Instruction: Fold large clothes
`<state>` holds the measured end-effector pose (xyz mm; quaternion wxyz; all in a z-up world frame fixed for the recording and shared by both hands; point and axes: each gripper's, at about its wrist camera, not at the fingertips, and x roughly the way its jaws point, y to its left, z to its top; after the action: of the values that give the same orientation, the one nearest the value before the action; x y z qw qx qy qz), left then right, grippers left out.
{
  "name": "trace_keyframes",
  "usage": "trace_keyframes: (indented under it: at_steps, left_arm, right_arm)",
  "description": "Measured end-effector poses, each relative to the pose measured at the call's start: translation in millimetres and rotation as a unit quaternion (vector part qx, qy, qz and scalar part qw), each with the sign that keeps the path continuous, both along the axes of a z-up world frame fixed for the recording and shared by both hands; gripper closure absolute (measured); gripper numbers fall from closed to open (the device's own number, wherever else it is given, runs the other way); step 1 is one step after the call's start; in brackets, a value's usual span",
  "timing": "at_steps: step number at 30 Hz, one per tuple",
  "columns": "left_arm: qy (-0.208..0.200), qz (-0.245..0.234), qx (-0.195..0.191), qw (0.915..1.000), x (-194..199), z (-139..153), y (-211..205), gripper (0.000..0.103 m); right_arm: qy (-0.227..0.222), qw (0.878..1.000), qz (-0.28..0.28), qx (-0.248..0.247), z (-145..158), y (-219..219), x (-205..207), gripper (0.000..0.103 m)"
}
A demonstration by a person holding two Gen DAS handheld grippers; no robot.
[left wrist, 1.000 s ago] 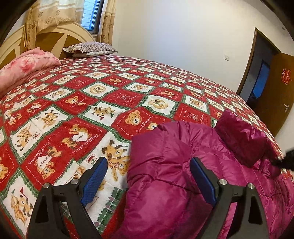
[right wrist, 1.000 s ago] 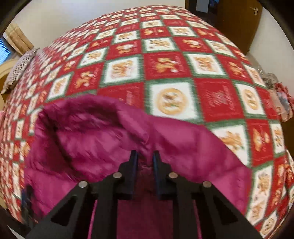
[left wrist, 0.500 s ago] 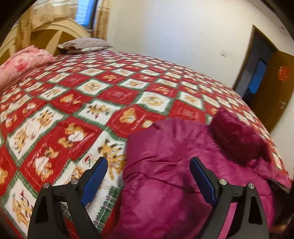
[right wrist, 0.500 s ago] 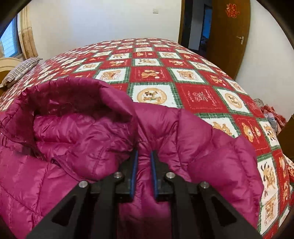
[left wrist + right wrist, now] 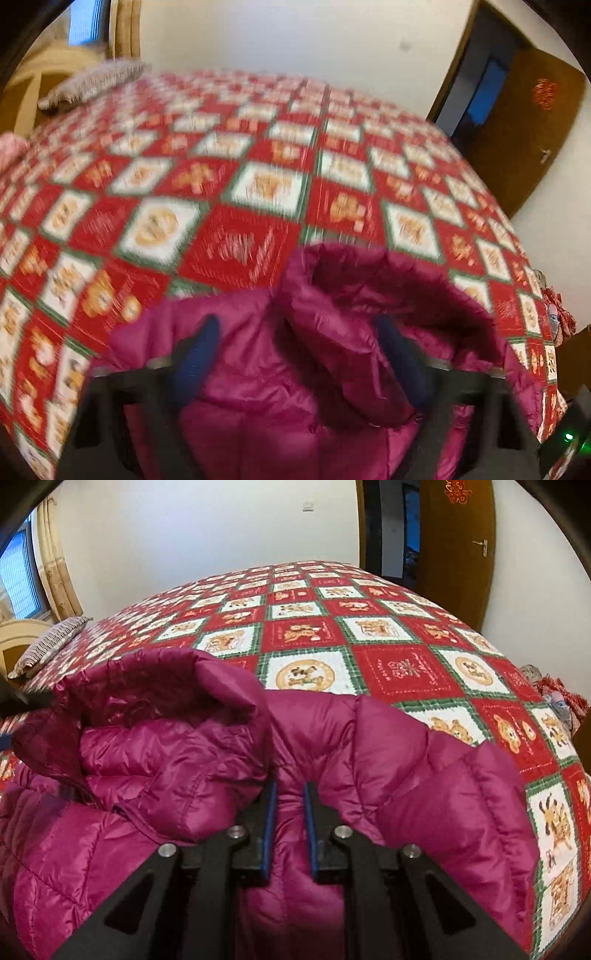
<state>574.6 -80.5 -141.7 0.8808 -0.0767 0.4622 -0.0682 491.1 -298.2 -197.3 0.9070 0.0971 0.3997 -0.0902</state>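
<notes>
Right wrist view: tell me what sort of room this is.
A bedroom, most likely. A large bed under a red-and-green teddy-bear quilt fills the view, a striped pillow lies by the headboard, and a curtained window is behind it.

We count one magenta puffer jacket [image 5: 207,760] with one hood [image 5: 155,686], lying on one bed [image 5: 406,672] under one red, white and green patchwork cover. One striped pillow [image 5: 48,646] sits at the head. We see two hand-held grippers: the left hand-held gripper [image 5: 303,354] and the right hand-held gripper [image 5: 290,812], each with two fingers. One wooden door [image 5: 458,546] stands open, and one window [image 5: 18,579] shows beside one curtain [image 5: 55,565].
</notes>
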Motion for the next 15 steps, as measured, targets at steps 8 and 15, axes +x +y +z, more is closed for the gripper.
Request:
trace_keyframes:
  at_steps: [8,15]
  left_arm:
    - [-0.015,0.015,-0.002,0.9998,-44,-33,31,0.092]
    - [-0.048,0.037,-0.014,0.9981,-43,-51,32,0.088]
  right_arm:
    - [-0.006,1.000,0.001,0.015,-1,-4,-1,0.087]
    - [0.000,1.000,0.001,0.028,3,-6,-2,0.086]
